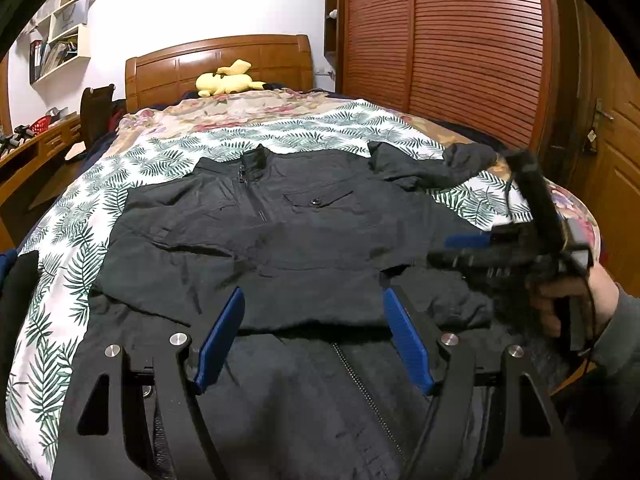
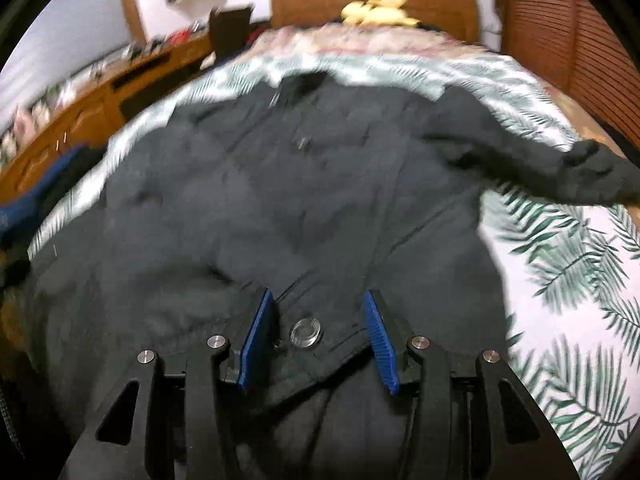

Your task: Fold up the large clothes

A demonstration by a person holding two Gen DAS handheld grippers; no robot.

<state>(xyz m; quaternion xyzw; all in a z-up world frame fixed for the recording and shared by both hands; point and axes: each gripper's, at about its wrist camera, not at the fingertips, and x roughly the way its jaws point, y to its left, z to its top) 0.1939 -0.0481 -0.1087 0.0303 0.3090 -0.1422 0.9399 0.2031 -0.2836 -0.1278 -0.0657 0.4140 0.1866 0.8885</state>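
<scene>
a: what's lying on the bed [image 1: 400,120] from where you're standing?

b: a big black jacket [image 1: 304,232] is spreading across the leaf-print sheet [image 1: 60,280], front side up, collar toward the wooden headboard [image 1: 220,60]. one sleeve [image 1: 440,168] is trailing out to the right, its cuff reaching toward the edge of the bed. the lower part is lying nearest the person, with a zipper [image 1: 360,388] running down it, and a fold of dark cloth is crossing over it between the blue pads.

a: and the grippers?

b: the left gripper [image 1: 316,312] is hovering over the near part of the jacket with its fingers standing wide apart, nothing between them but the cloth below. the right gripper [image 2: 318,320] is also standing open, a bit narrower, right over a flap with a clear button [image 2: 306,332]. i can't tell whether its pads are touching the fabric; that view is blurring. from the left camera, the right gripper is showing at the right side of the jacket, gripped in the person's right hand [image 1: 576,300].

a: anything smaller?

b: a chest pocket with a dark button [image 1: 316,201], and a yellow plush toy [image 1: 228,80] is sitting by the headboard.
</scene>
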